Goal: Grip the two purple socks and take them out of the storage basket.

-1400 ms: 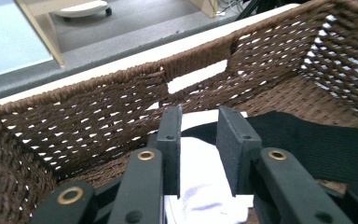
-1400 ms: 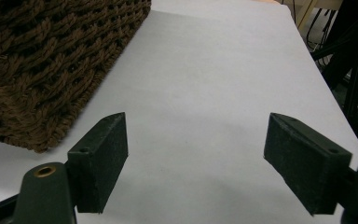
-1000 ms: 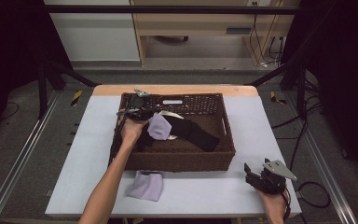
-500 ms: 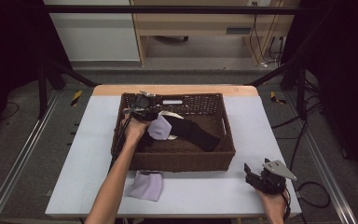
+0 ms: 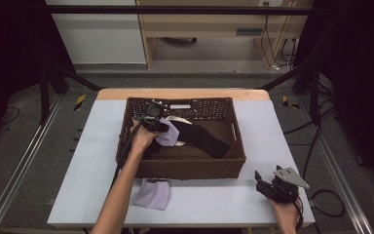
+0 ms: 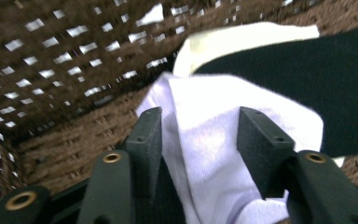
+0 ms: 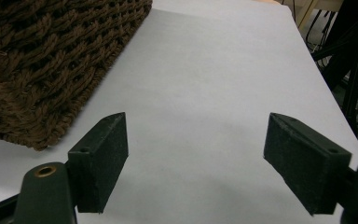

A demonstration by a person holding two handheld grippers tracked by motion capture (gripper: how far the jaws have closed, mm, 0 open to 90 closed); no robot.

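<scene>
My left claw [image 5: 161,126] hung inside the wicker basket [image 5: 185,168] at centre frame, its jaws just opening, the lavender cloth [image 6: 223,154] loose between them beside the black cloth [image 5: 204,139]. My right claw [image 5: 268,184], lower right on the table [image 5: 272,131], stood wide and empty.

Both forearms are bare, no sleeves showing. The left gripper [image 6: 198,140] has 2 matte black blocky jaws, each with small screw holes and a brass-ringed pivot hole behind it, and a black cable trailing along the forearm. The right gripper [image 7: 196,158] has the same black jaws and brass eyelet, topped by a grey 3-cornered plate [image 5: 290,177].
</scene>
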